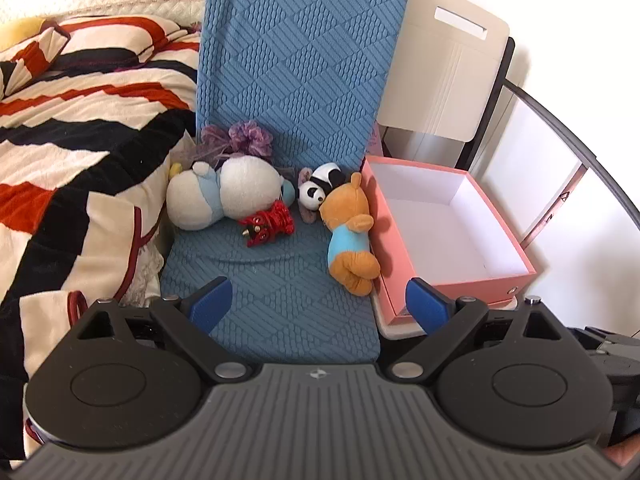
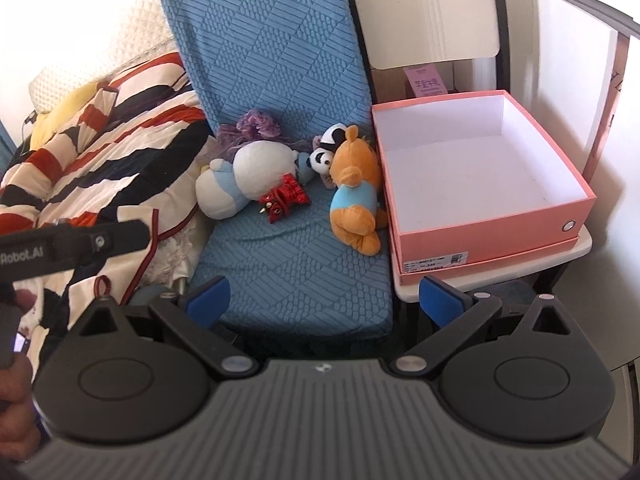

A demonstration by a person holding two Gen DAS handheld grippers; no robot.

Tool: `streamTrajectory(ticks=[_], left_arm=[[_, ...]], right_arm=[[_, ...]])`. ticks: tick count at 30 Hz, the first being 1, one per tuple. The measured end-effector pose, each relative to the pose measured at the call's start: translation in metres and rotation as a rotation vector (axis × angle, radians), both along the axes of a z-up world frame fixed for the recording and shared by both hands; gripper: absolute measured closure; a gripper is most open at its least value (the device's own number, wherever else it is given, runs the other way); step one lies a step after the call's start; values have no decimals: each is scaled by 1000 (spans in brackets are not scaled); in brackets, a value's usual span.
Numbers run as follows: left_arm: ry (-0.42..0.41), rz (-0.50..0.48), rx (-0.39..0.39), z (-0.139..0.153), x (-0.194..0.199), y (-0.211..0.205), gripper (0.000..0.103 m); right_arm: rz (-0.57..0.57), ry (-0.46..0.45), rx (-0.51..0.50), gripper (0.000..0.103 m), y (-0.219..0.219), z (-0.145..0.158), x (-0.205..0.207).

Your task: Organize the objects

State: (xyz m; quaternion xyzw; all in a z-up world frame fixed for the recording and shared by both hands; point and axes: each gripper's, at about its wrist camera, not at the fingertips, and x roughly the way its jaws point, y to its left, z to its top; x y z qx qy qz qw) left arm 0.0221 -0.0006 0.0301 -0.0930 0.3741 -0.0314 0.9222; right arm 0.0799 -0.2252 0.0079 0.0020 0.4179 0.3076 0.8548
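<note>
- You held both sets of tongs back from the blue quilted fabric seat cushion (image 1: pixel 280 280), the left tongs (image 1: pixel 318 306) and the right tongs (image 2: pixel 324 302) each with blue pads spread wide apart and nothing between them. This looked like a survey position, taken before you committed to a toy.
- The toys lay bunched at the rear of that cushion, against its upright back.
- The orange plush bear in a light blue shirt (image 1: pixel 350 232) lay at the cushion's right edge, touching the wall of the open pink cardboard box with a white inside (image 2: pixel 492 216). It was the closest toy to the box, so probably the easiest first pick.
- The small black-and-white plush panda (image 1: pixel 320 188) sat just behind the bear's head.
- The red glossy figurine (image 1: pixel 270 222) rested in front of the large white and pale blue plush toy (image 1: pixel 224 192), touching it.
- A purple frilly fabric piece (image 1: pixel 244 138) sat behind the white plush.
- The box stood just right of the cushion on a white stool top (image 2: pixel 500 272), empty, and presumably meant to receive the toys.
- A striped red, black and cream blanket (image 1: pixel 72 152) lay left of the cushion.
</note>
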Motion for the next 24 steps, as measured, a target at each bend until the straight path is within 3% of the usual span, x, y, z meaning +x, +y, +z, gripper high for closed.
streamTrajectory(ticks=[7,24], left_arm=[[-21,7,-2,-7,-1,-2,7],[19,45,-28,-76,19,8,7]], right_arm=[[16,-28,-1,0,1,-2,2],[15,-44,6,0,14,-38,16]])
